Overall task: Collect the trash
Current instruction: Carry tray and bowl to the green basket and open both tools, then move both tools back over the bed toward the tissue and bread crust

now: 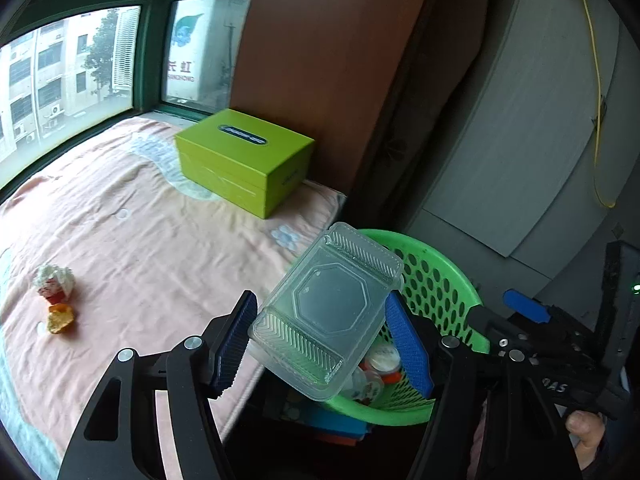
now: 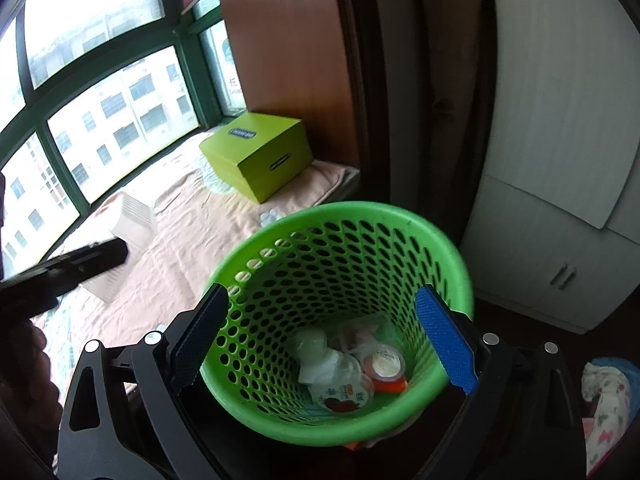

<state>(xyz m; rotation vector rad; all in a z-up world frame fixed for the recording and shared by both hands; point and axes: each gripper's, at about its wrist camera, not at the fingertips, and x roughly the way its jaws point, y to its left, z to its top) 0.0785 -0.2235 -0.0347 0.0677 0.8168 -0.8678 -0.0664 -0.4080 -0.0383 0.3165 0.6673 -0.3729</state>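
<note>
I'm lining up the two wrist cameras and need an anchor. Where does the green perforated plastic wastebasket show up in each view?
Left wrist view: the green perforated plastic wastebasket sits lower right of centre, partly hidden behind the clear plastic clamshell container.
Right wrist view: the wastebasket fills the lower centre, open mouth toward the camera, trash at its bottom.
Shared landmark: the lime-green rectangular box on the pink bedspread near the window.
</note>
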